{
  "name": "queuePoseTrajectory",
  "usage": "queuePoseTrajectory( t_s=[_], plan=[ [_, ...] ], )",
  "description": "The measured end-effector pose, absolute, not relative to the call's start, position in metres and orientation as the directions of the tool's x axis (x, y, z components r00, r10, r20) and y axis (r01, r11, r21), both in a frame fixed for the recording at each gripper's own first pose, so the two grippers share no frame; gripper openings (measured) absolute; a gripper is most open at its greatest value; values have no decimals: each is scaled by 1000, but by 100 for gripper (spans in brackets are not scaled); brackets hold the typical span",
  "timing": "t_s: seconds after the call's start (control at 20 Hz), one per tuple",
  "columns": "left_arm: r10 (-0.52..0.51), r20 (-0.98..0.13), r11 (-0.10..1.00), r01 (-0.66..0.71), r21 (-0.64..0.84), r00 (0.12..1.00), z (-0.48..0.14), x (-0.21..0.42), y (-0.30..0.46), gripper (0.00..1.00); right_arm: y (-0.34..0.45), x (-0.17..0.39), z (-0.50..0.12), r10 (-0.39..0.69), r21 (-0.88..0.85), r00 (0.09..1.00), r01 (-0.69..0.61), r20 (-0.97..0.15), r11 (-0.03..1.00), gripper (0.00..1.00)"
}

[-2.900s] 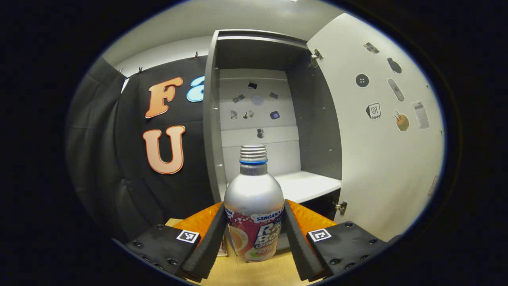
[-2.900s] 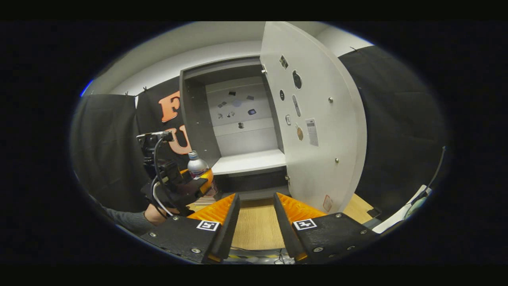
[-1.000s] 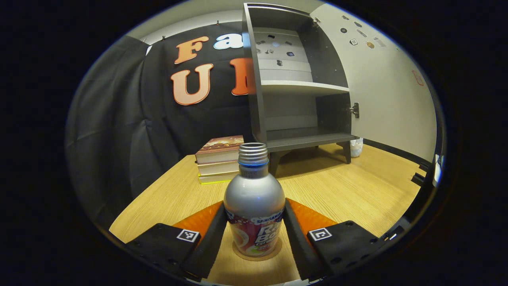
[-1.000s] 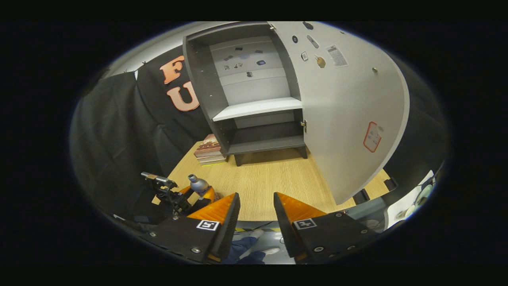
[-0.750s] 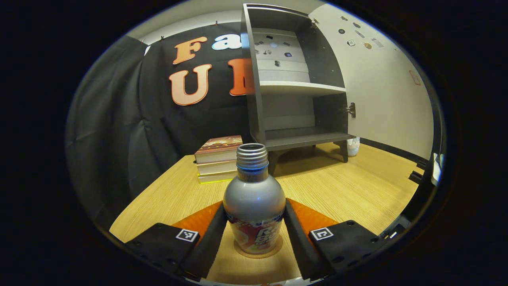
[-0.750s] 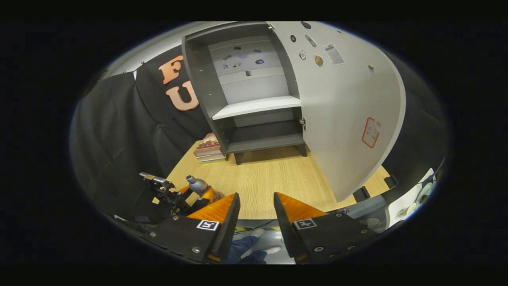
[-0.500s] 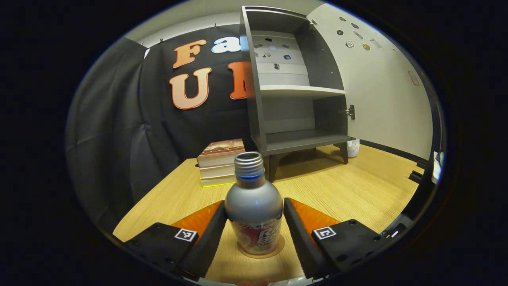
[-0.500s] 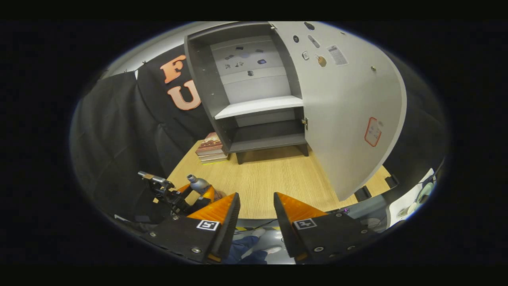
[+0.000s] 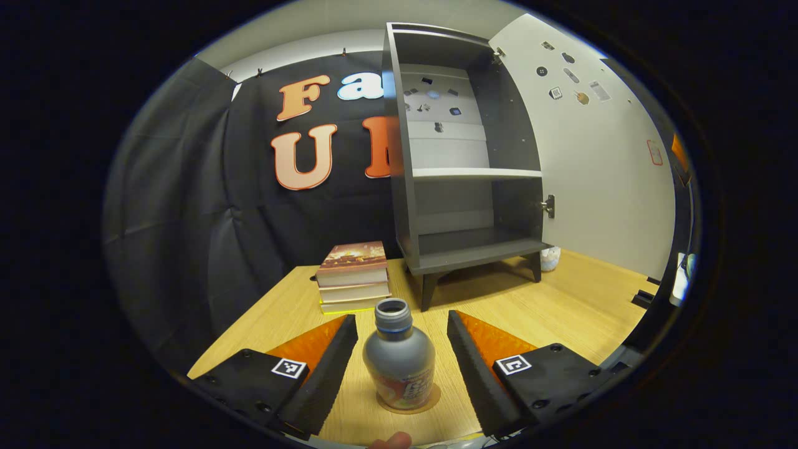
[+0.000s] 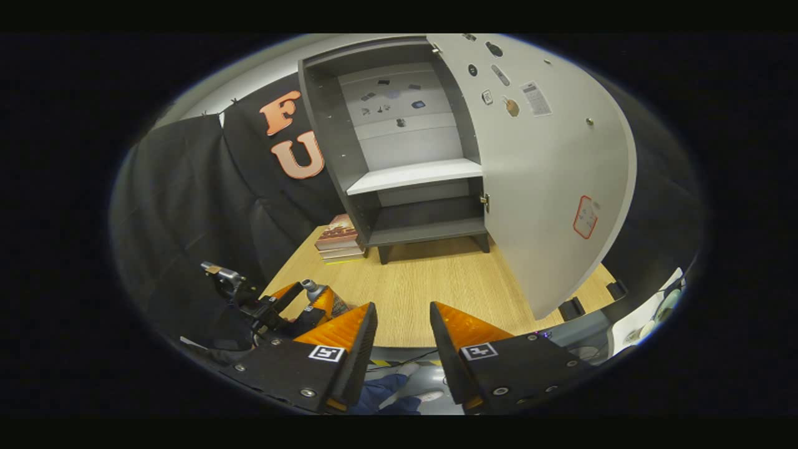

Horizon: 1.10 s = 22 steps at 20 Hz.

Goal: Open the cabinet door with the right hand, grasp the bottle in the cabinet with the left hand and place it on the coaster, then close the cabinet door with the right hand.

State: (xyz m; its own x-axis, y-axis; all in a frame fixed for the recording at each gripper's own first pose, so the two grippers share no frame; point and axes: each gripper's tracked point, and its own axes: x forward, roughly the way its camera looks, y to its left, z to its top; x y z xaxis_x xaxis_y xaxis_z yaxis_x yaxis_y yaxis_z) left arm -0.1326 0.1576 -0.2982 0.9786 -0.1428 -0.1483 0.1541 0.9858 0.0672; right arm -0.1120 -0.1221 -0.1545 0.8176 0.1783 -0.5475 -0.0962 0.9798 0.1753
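Wooden table (image 9: pixel 561 312), bottle (image 9: pixel 399 365) upright on coaster (image 9: pixel 430 402); both grippers' jaws open, empty

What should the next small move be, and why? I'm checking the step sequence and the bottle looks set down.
Probably draw the left gripper straight back from the bottle: it stands upright on the coaster with both fingers apart from it. Then the right gripper, open and empty, can go to the cabinet door, which stands wide open.

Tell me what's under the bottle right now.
The bottle stands on a round coaster on the wooden table; just the coaster's rim shows around the base. Its middle is covered by the bottle. The left gripper is open around it.
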Motion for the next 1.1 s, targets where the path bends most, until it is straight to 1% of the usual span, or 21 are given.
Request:
queuePoseTrajectory(
  t_s=[0.15,0.3,0.35,0.4,0.45,0.5,0.55,0.6,0.65,0.7,0.8,0.85,0.9,0.95,1.0,1.1],
  plan=[
    [-152,-111,985,160,69,982,-263,-133,153,95,-128,-112,-133,180,187,849,-99,-496,977,54],
    [-175,-68,980,181,88,982,-220,-134,144,94,-141,-112,-101,168,191,891,-94,-421,977,53],
    [-183,-55,977,188,98,982,-208,-131,141,94,-148,-113,-91,160,189,904,-90,-396,978,54],
    [-194,-42,975,197,100,980,-192,-130,135,96,-156,-112,-81,149,185,915,-84,-374,979,54],
    [-198,-29,975,200,96,980,-179,-129,130,92,-164,-114,-72,134,178,925,-74,-354,981,54],
    [-210,-20,974,211,86,978,-169,-126,123,94,-173,-114,-62,120,173,935,-65,-334,983,54],
    [-214,-20,974,215,76,977,-162,-125,118,94,-183,-114,-52,104,166,944,-54,-312,985,54],
    [-219,-25,973,220,63,975,-156,-123,113,96,-193,-114,-41,87,158,953,-42,-290,986,54],
    [-224,-32,973,226,50,974,-151,-120,108,94,-204,-115,-30,70,150,960,-30,-270,988,59],
    [-228,-38,973,229,39,973,-148,-119,105,94,-214,-114,-19,52,140,967,-17,-248,990,54],
    [-234,-38,972,235,28,971,-139,-115,99,94,-237,-116,-2,12,119,977,13,-211,993,54],
    [-234,-37,972,235,32,972,-135,-113,98,92,-248,-116,7,-6,110,981,28,-194,994,54],
    [-234,-35,971,235,38,972,-132,-112,97,92,-259,-115,14,-24,103,984,43,-178,994,54],
    [-230,-35,972,232,46,973,-129,-111,97,94,-271,-116,19,-41,97,985,58,-166,994,60],
    [-232,-37,971,234,49,972,-129,-108,95,94,-281,-116,25,-55,93,986,70,-155,993,56],
    [-233,-41,971,234,48,972,-126,-105,93,94,-300,-112,33,-76,83,987,88,-138,993,57]
  ],
)
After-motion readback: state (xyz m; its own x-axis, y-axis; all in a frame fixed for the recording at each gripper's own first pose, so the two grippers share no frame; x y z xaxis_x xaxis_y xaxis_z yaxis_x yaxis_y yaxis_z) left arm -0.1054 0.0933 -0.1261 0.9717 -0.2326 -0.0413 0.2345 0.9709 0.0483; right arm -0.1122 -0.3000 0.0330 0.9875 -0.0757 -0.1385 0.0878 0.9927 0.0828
